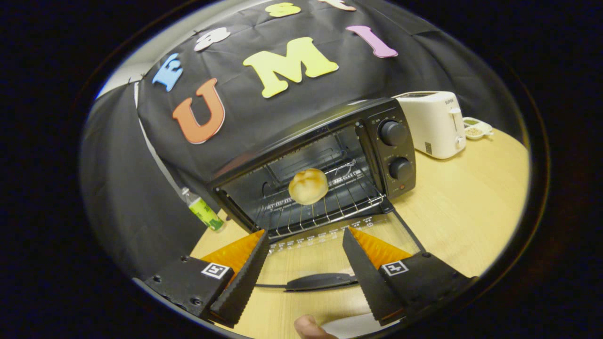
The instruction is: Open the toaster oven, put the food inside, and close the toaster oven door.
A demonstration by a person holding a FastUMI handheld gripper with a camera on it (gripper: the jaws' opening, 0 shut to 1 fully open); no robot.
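the hand-held two-finger gripper (306, 235) shows as two wedge-shaped fingers (245, 273) with saw-toothed inner faces and ribbed outer panels, tapering toward their tips. each finger grows out of a blocky matte black housing (188, 285) with rounded corners and small dark screws set into its top. a small square white tag with a black coded pattern (215, 270) sits on each housing. a fingertip of the person (308, 327) shows below the fingers.
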